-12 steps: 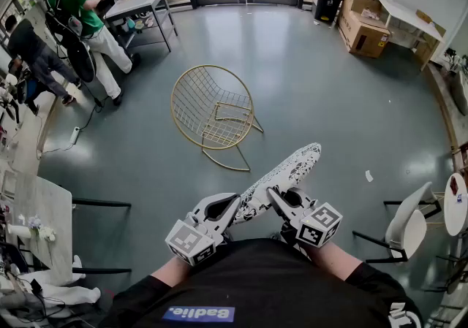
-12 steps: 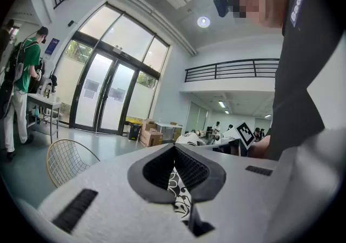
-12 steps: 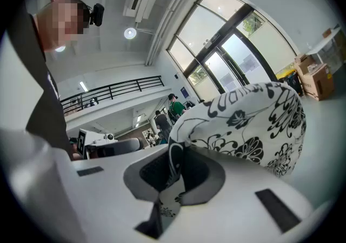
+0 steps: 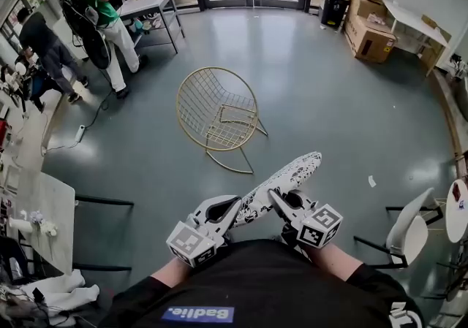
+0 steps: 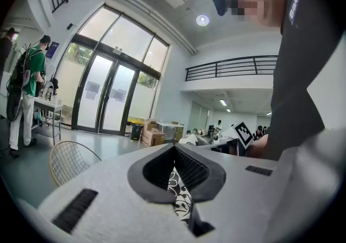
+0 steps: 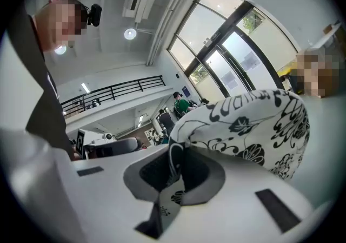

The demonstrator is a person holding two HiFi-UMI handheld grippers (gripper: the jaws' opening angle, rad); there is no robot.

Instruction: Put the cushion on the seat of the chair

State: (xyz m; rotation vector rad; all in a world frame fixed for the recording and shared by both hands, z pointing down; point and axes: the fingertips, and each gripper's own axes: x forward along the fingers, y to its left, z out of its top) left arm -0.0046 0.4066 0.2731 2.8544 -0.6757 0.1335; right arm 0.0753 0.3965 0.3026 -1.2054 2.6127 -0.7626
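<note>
Chair [image 4: 216,115]: wire frame on the floor, seat bare. All places below are taken from it.
Left gripper [image 4: 232,208]: well short of the chair, on its near side. Jaws pressed together on a thin edge of the cushion [image 4: 287,173].
Right gripper [image 4: 281,198]: just right of the left one. Jaws pinching the same near end of the cushion.
Cushion place: in the air, near side of the chair and to its right, well apart from the seat.
Risk, left: the bite is only a slim fold. On the carry it could slip free and the cushion would swing or drop.
Risk, right: both grips sit at one end, so the free end may sag, snag the chair's rim, or land folded.
Axis: long axis runs from the grippers away and rightward. The free end points past the chair's right side, not at the seat.
</note>
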